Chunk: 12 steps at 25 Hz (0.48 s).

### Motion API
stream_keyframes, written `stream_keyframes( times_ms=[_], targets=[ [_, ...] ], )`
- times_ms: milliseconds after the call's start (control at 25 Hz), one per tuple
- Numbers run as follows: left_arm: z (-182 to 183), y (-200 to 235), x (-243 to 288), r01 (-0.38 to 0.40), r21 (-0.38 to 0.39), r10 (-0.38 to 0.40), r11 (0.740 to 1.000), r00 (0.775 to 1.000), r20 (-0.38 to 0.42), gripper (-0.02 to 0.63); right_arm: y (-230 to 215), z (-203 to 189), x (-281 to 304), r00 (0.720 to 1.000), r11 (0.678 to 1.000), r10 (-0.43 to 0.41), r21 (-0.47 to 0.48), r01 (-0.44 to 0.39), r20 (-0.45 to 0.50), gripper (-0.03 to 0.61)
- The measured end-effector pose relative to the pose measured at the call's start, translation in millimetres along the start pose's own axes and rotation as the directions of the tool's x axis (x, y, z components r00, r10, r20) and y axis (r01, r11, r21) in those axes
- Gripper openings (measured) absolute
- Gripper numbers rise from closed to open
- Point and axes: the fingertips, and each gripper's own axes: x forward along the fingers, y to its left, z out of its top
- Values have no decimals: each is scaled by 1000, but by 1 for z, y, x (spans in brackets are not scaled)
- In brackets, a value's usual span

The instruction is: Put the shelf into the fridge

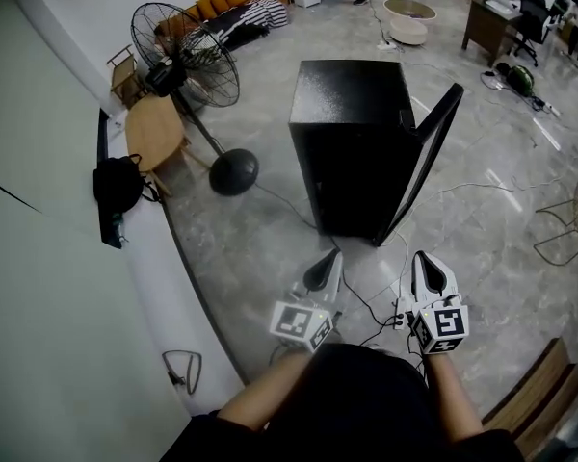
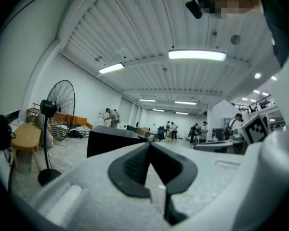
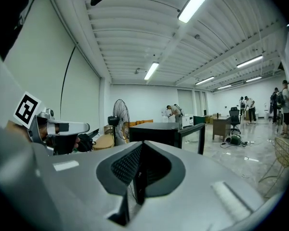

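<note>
A black fridge (image 1: 352, 133) stands on the grey floor ahead of me, its glass door (image 1: 426, 157) swung open to the right. I see no shelf in any view. My left gripper (image 1: 329, 256) and right gripper (image 1: 424, 256) are held side by side just short of the fridge, both pointing at it. In the left gripper view the left gripper (image 2: 149, 143) has its pads pressed together with nothing between them, and the fridge (image 2: 113, 141) lies beyond. The right gripper (image 3: 141, 143) also looks shut and empty, facing the fridge (image 3: 156, 131).
A pedestal fan (image 1: 188, 56) stands left of the fridge, beside a round wooden table (image 1: 156, 128) and a black bag (image 1: 118, 183). Cables (image 1: 376, 306) trail over the floor under my grippers. A white partition runs along the left; a wire chair (image 1: 568, 224) sits at the right.
</note>
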Motion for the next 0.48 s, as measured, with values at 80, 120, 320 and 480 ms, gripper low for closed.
stream_keyframes(
  times_ms=[80,120,320,480],
  targets=[
    [-2,-15,-3,-12,14,12,1000,1000,-2,3,-6,-1,-12,1000,1000,13,3,-13,9,-3],
    [-3,-22,-5,-20,20,20,1000,1000,-1,3,-8,-2,-17,1000,1000,21,6,-21,10,-3],
    [-12,-47,-15,-67,32,67,997,998,-7,3,-15,-6,-43,998,998,60,24,-61,14,-3],
    [-17,-68,-15,-99,61,100,993,995,-15,3,-31,-4,-63,998,998,66,15,-66,24,-3]
  ],
)
